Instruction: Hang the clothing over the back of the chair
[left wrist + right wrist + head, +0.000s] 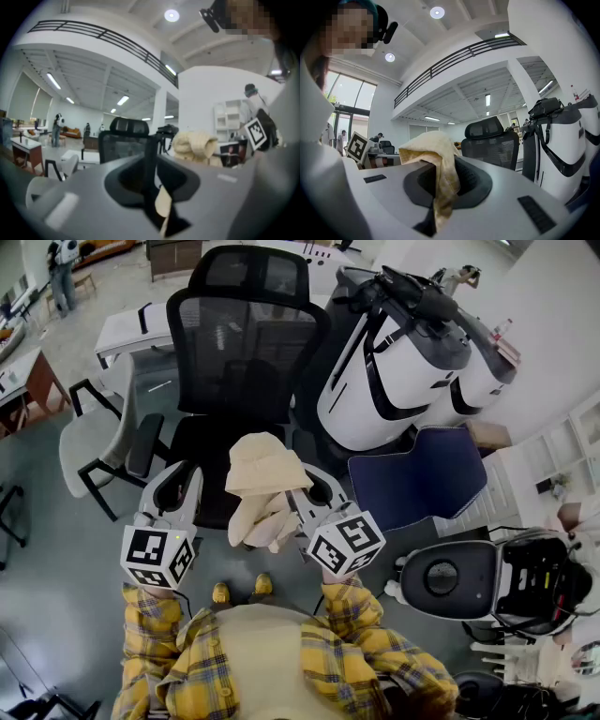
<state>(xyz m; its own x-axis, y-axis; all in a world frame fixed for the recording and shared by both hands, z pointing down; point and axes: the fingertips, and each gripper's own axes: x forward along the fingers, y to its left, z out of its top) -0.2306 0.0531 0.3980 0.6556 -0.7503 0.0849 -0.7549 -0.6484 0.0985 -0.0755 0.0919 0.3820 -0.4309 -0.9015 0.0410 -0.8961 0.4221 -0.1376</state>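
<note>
A cream piece of clothing (262, 486) hangs bunched between my two grippers, in front of the seat of a black mesh office chair (246, 343). My right gripper (302, 495) is shut on the clothing (433, 154), which drapes over its jaws and down through the slit. My left gripper (190, 476) is held level beside it, on the left. Its jaws (151, 145) are shut, with a small cream bit of cloth (163, 206) pinched in the slit. The bulk of the clothing (194, 143) shows to its right. The chair back (491, 140) stands ahead of both grippers.
Two large white-and-black machines (403, 362) stand right of the chair, with a dark blue pad (422, 474) in front. A grey chair (94, 442) is at the left. A round white-and-black device (450, 577) sits at the lower right. Desks and people are far back.
</note>
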